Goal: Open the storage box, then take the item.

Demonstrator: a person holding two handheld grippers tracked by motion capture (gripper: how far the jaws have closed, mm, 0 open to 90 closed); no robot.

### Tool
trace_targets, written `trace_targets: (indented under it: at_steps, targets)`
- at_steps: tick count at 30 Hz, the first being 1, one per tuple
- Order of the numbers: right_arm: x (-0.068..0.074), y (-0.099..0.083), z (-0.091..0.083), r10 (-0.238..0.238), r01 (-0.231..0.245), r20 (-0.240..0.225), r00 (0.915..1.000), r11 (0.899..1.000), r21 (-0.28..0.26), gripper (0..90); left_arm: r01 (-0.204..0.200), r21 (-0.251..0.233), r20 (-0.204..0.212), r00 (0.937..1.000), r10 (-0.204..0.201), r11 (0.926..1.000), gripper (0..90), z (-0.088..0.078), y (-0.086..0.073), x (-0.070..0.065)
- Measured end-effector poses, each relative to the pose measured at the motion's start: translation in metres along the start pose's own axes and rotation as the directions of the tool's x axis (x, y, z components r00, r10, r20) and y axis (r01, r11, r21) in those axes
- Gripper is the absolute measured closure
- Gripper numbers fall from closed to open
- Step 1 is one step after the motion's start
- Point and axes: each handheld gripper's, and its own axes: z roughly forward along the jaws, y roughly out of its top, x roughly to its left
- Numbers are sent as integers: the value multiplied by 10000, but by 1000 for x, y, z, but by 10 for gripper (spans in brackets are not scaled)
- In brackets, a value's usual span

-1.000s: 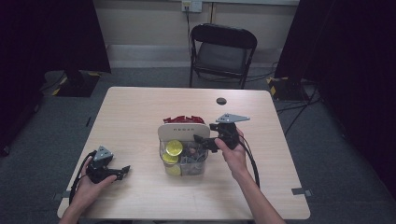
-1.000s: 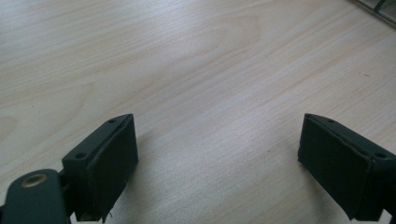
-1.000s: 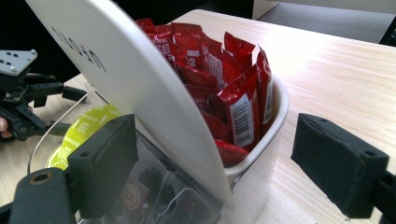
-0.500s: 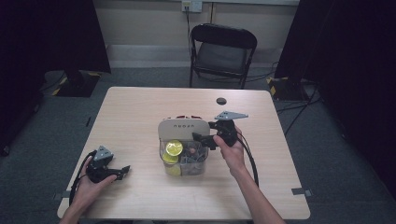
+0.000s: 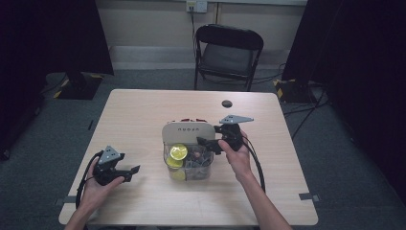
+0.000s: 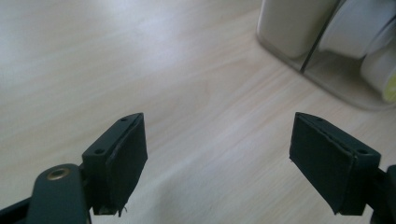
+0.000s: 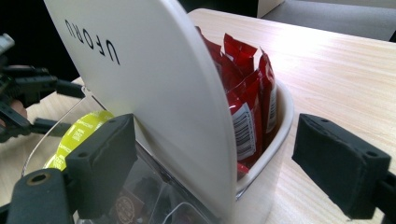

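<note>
Between left tongs [image 6: 217, 158]: bare table [image 6: 140, 70].

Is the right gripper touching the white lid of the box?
Touching: in the right gripper view, one pad of the right gripper lies against the lid.

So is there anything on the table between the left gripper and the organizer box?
Nothing visible. In the left gripper view, bare table runs from the open jaws of the left gripper to the organizer box. The high view shows the same clear stretch of wood between them.
</note>
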Motion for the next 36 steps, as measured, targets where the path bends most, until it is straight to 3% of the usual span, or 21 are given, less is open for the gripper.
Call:
trace_targets:
  at_steps: [2,7,11,19,24,25,29,36]
  targets:
    - [-1,0,0,-22,22,-12,10000,10000,30,121,4,-262,341,9994,5,9997,187,-2,8,-4]
    - [-1,1,0,-80,80,-4,10000,9999,74,119,32,-558,750,9972,10,9984,188,-5,18,-11]
    - [0,2,-1,-86,86,52,9999,10000,38,121,102,-577,1075,9942,-40,9983,185,-7,24,-18]
    - [1,7,-3,-99,99,68,9999,9999,-12,127,-117,-1045,1591,9869,284,9945,184,-10,45,-35]
    - [0,11,-3,-148,148,-23,9999,9999,30,123,-156,-1096,1751,9839,347,9939,195,-6,56,-41]
    - [0,12,-3,-152,152,-65,9999,9999,-5,119,-88,-1134,1978,9797,313,9935,198,-5,61,-44]
    - [-1,12,-2,-111,110,-122,9999,9999,-35,118,-35,-1296,2103,9771,309,9916,203,-4,67,-48]
    - [-1,11,-2,-127,126,-150,9998,9999,-75,119,-324,-1404,2390,9688,656,9896,226,0,79,-60]
